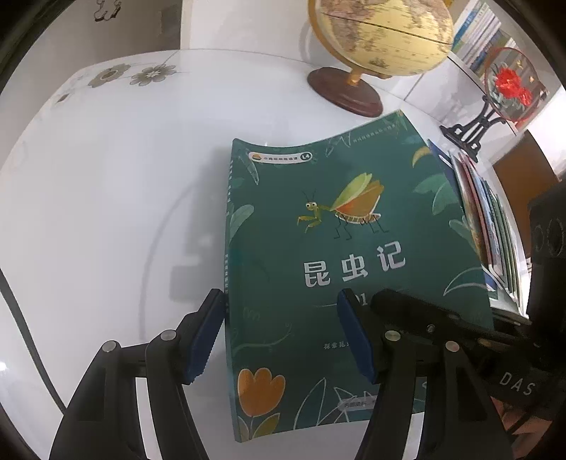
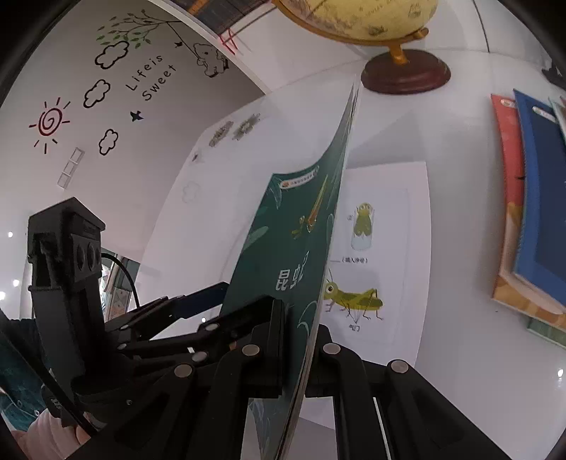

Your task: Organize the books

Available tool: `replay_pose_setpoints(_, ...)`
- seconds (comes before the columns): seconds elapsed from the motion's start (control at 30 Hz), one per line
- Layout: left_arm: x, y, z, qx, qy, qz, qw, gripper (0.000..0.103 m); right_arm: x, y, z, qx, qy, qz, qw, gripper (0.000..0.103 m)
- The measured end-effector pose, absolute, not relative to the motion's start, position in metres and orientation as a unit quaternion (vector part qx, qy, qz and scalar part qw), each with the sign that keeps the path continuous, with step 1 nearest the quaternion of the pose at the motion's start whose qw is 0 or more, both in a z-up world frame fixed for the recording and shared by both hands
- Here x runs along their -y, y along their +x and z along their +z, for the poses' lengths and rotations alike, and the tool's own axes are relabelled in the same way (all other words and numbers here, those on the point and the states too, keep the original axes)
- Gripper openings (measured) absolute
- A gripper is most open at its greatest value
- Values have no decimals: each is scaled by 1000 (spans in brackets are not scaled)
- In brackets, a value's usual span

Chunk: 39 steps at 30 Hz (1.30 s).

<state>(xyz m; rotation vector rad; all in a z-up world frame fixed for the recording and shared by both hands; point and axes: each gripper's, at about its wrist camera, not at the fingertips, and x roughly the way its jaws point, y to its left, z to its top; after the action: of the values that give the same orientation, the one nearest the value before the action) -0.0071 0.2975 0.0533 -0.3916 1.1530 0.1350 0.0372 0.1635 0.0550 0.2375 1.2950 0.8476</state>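
Lying on the white desk (image 1: pixel 106 184): green insect book (image 1: pixel 318 247), front cover lifted. Pinching that cover at its edge: right tool (image 2: pixel 300 339), clamped together. Straddling the spine side: left tool (image 1: pixel 279 332), pads apart. Standing behind: globe (image 1: pixel 385 32). Resting alongside: other books (image 2: pixel 530 212).

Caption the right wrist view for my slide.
Right tongs clamp the green insect book's cover, lifted over an illustrated page.

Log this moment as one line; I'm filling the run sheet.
right gripper: shut on green book cover | left gripper: open, astride book's spine edge | book stack: beside
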Motion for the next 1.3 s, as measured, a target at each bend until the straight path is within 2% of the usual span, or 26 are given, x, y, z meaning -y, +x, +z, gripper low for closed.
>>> replay_pose_setpoints(0.43,-314,-8,37,-554,-186,74,808,62,-167,39,29,-610,111,367,693,7)
replay_pose_setpoints(0.5,-314,-7,36,-556,-179,76,808,65,-166,40,26,-615,112,361,692,8)
replay_pose_setpoints(0.7,-316,-3,33,-571,-167,113,796,77,-165,46,23,-639,118,341,679,18)
replay_pose_setpoints(0.8,-319,0,32,-589,-157,124,783,77,-168,43,32,-639,80,333,689,32)
replay_pose_setpoints(0.87,-320,-1,33,-596,-158,127,777,77,-165,42,41,-632,43,313,708,45)
replay_pose_setpoints(1.0,-322,-5,42,-596,-149,145,776,77,-146,45,50,-622,23,273,733,48)
replay_pose_setpoints(1.3,-307,-15,88,-573,-159,164,787,77,-83,56,56,-628,87,256,730,48)
